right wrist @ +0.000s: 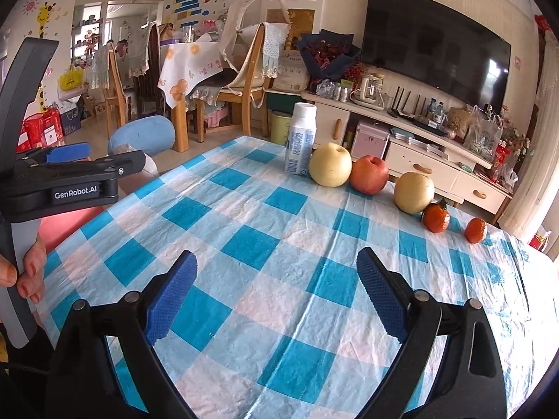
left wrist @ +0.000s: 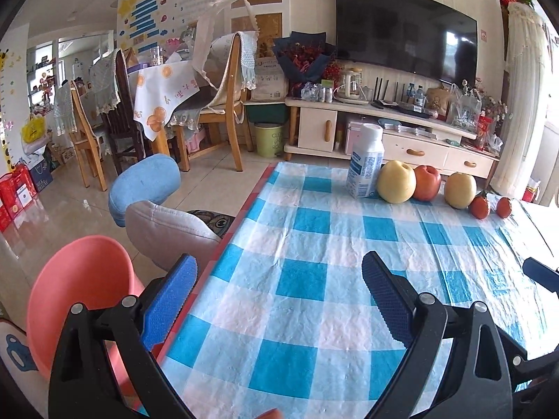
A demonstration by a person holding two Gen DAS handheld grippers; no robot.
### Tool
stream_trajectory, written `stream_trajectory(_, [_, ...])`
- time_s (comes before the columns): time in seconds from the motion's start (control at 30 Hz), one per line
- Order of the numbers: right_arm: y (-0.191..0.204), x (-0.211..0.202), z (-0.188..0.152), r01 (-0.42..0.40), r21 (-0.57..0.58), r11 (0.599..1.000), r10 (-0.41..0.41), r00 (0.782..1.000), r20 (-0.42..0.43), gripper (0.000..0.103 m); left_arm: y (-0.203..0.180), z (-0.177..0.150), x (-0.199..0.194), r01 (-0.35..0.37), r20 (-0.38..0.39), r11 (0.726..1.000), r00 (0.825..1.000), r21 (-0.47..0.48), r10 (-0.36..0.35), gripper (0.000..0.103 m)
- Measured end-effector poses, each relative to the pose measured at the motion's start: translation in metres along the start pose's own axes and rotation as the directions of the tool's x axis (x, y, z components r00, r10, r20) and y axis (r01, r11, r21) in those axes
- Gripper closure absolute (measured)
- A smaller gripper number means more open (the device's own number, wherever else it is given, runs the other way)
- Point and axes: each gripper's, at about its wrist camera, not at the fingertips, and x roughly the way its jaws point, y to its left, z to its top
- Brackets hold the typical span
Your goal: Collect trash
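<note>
Two sets of tongs over a worktop spread with a blue-and-white checked cloth. Left tongs spread wide apart, nothing between the blue pads, hovering near the worktop's left edge. Right tongs likewise gaping wide and empty, above the cloth's near middle. Seen from the right wrist: left tongs side-on at the far left, marked "GenRobot.AI", handle gripped by a hand.

Lined up along the far edge of the worktop: a white plastic bottle with a blue label, upright, capped; touching or just beside it a yellow pear; then a red apple against that pear; a second yellow pear a little apart; two small tangerines last, separated by a gap. Well apart from both tongs, the whole row. Only the bottle resembling trash.

Left of the worktop, down low: a pink plastic stool or bucket, hard to tell which, a grey cushioned seat, a blue cushioned seat. On the tiled floor beyond, a pale green waste bin beside a cream TV cabinet. Above the cabinet, a dark television. Further left, wooden chairs around a cloth-covered dining table.
</note>
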Motion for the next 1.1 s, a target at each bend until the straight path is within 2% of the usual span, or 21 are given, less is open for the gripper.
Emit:
stream_trajectory(0.5, [-0.064, -0.036, -0.009, 0.063, 0.082, 0.995, -0.067, 0.996, 0.056, 0.010, -0.044, -0.015, -0.022, 0.032, -0.011, 0.999, 0.999, 0.034, -0.032, 0.008])
stream_trajectory(0.9, [-0.106, -0.075, -0.022, 0.104, 0.134, 0.986, -0.120, 0.985, 0.121, 0.007, -0.095, -0.020, -0.062, 0.110, 0.022, 0.992, 0.993, 0.064, -0.112, 0.008])
stream_trajectory(1.1, [-0.121, -0.089, -0.027, 0.111, 0.155, 0.982, -0.133, 0.981, 0.144, 0.007, -0.121, -0.022, -0.082, 0.101, 0.041, 0.989, 0.993, 0.110, -0.106, 0.008])
